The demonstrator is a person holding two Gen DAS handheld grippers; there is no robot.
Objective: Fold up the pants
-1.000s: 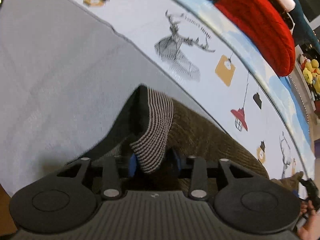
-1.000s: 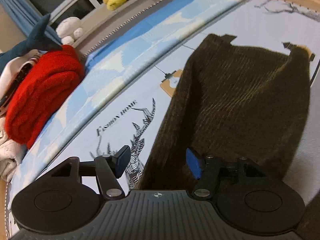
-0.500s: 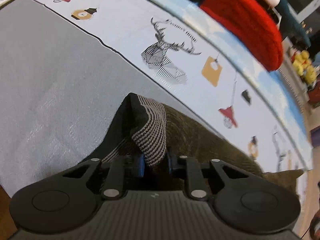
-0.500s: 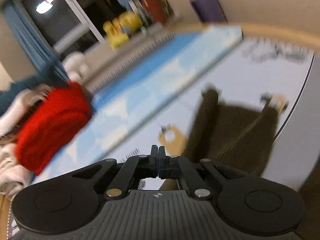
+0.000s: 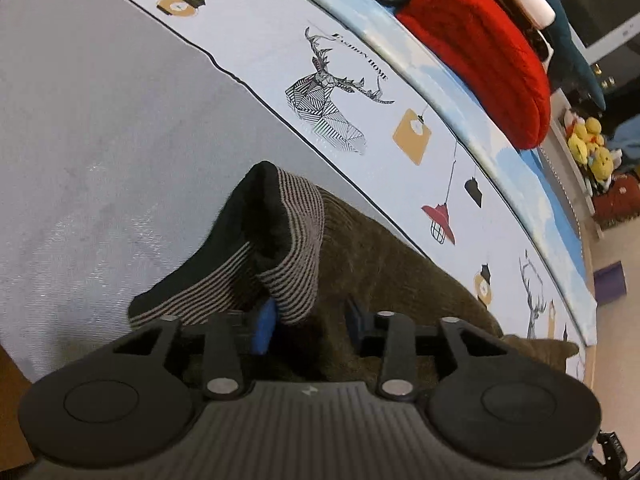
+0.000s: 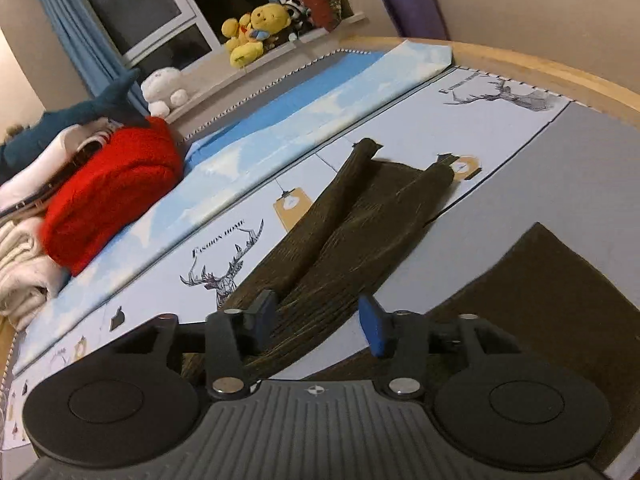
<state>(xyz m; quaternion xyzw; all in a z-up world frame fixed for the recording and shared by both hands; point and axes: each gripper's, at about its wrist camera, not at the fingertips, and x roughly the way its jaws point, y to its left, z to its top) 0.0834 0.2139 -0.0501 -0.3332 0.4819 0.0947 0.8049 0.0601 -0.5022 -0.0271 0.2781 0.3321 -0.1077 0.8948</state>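
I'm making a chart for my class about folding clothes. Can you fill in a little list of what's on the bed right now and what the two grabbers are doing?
surface: bed sheet with deer and lamp prints
pants: brown pants, legs stretched out flat
waistband: striped waistband, standing up, between the left fingers
left gripper: left gripper, jaws opening, pads not pressing
right gripper: right gripper, jaws opening, nothing gripped, above the pants
nearby: red sweater, yellow plush toys
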